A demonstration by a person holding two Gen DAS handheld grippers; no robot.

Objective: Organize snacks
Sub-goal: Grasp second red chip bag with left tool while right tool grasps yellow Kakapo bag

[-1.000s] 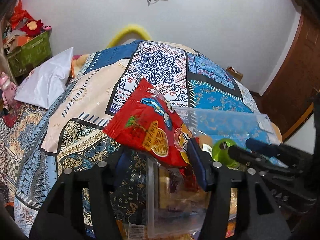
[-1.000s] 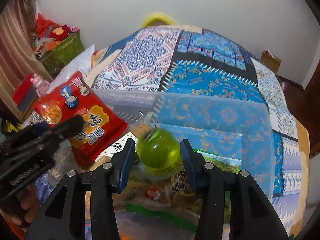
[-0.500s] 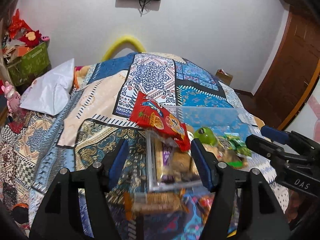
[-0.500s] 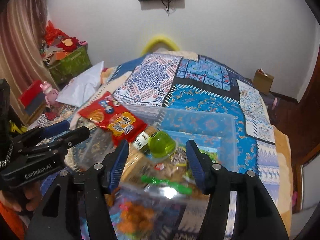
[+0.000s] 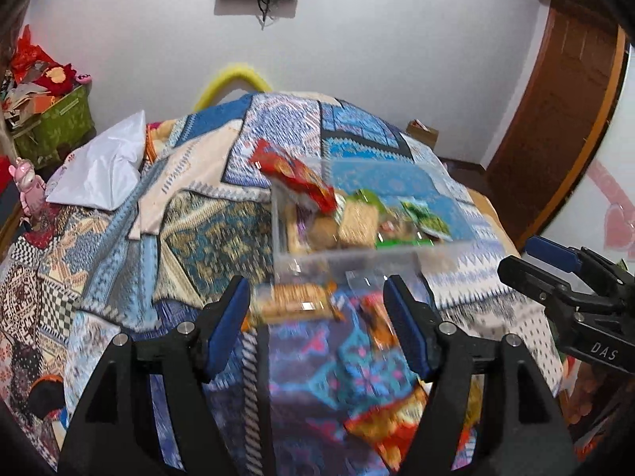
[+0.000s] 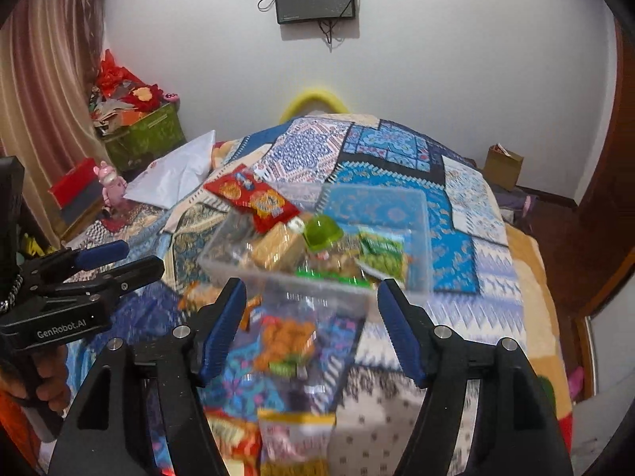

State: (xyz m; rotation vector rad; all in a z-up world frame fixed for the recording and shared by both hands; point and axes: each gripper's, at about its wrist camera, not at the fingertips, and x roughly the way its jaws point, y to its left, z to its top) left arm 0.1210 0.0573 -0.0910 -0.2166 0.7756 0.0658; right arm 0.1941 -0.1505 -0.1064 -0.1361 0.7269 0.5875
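A clear plastic box (image 5: 349, 261) (image 6: 416, 273) sits on the bed, filled with snacks. A red snack bag (image 5: 295, 176) (image 6: 254, 198) leans over its far left corner. A green jelly cup (image 6: 322, 231) and biscuit packs (image 5: 357, 220) lie inside. More snack packets (image 5: 293, 303) (image 6: 285, 341) lie on the bedspread in front of the box. My left gripper (image 5: 317, 325) is open and empty, held back from the box. My right gripper (image 6: 311, 327) is open and empty too, also back from the box.
The patchwork bedspread (image 5: 190, 238) covers the bed. A white pillow (image 5: 103, 166) lies at the left. A green bin (image 6: 147, 139) stands by the curtain. A wooden door (image 5: 555, 111) is at the right. A cardboard box (image 6: 502, 166) sits on the floor.
Both grippers let go and pulled back and up from the box. The left released the red bag onto the box corner; the right released the green jelly cup inside it.
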